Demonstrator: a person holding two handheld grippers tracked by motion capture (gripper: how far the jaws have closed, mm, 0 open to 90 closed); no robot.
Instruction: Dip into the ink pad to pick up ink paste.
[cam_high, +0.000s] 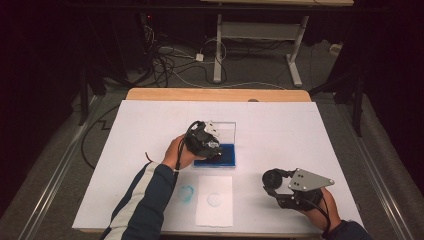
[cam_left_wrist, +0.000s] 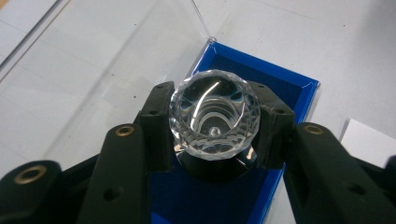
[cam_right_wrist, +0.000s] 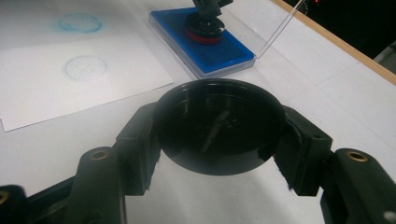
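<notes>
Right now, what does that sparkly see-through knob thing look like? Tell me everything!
The stamp has a clear, faceted knob on top, like cut glass or plastic, with rings showing inside. Below it are a red band and a dark round base. It stands upright, its base down on the blue ink pad, which lies in a clear case with the lid open. The left gripper clamps the knob between its two black jaws, one on each side.

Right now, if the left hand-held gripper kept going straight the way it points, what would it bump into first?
Probably the blue ink pad in its clear open case. The left hand-held gripper points down at it, shut on a faceted clear-knobbed stamp whose base looks to be on or just above the pad.
</notes>
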